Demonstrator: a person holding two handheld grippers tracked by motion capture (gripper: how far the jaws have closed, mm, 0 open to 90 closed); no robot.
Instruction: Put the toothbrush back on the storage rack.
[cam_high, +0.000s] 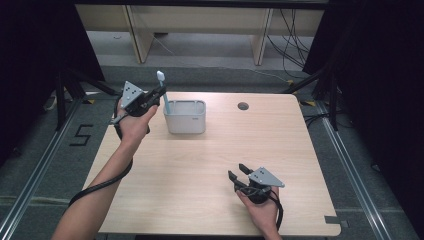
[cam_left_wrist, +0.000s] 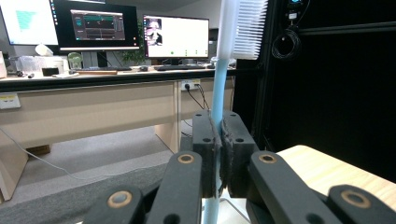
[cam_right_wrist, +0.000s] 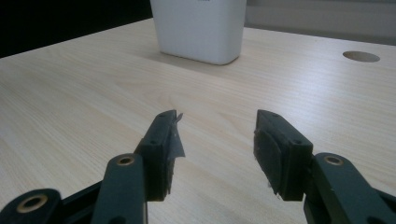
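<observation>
A light blue toothbrush (cam_high: 164, 95) with a white bristle head stands upright, its lower end inside the white rectangular holder (cam_high: 185, 117) at the table's far left-middle. My left gripper (cam_high: 159, 93) is shut on the toothbrush handle (cam_left_wrist: 217, 109) just above the holder's left rim; the white head (cam_left_wrist: 243, 28) rises above the jaws. My right gripper (cam_high: 238, 171) rests low over the near right part of the table, open with nothing between its fingers (cam_right_wrist: 217, 140). Ahead of it stands the white holder (cam_right_wrist: 201, 30).
The wooden table (cam_high: 200, 175) has a round cable hole (cam_high: 243, 106) at the far right-middle. Black curtains and stand legs flank both sides. A desk with monitors (cam_left_wrist: 98, 25) stands beyond the table's far edge.
</observation>
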